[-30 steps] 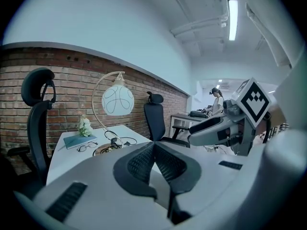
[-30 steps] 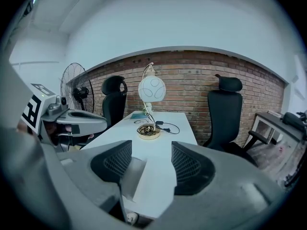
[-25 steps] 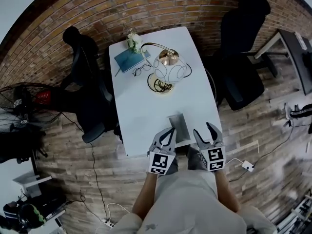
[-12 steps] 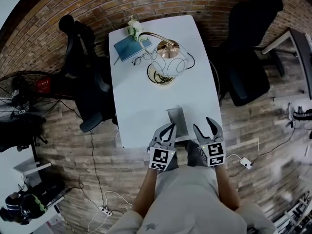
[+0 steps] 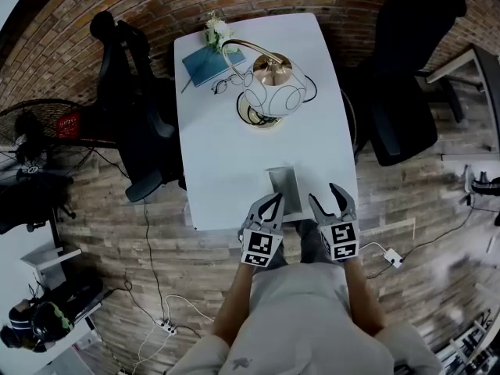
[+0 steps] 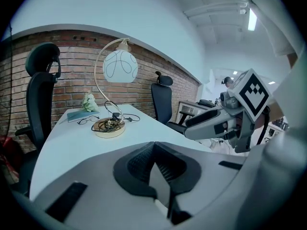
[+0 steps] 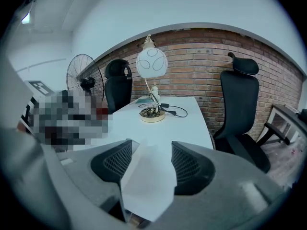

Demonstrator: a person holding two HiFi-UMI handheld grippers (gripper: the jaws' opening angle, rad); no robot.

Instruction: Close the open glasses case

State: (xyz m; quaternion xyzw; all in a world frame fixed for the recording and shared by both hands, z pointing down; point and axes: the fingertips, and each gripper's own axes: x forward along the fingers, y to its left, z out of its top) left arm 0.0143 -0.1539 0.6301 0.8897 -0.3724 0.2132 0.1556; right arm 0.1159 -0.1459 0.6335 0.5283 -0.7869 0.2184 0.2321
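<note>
1. Open glasses case [image 5: 284, 189] sits at the near edge of the table [image 5: 226, 155], lamp [image 5: 269, 92] well beyond.
2. Left gripper [image 5: 271, 204] pinched together, empty, just beside it.
3. Right gripper [image 5: 328, 194] spread wide, empty, at the edge.

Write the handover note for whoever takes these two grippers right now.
Left tongs: shut, holding nothing, just left of the glasses case.
Right tongs: open, holding nothing, right of the case at the near corner of the white table.
Case: lies open at the table's near edge, between the two tongs; neither appears to touch it.
Done: both tongs brought up beside the case.
Left: fold the lid down and press it closed.
</note>
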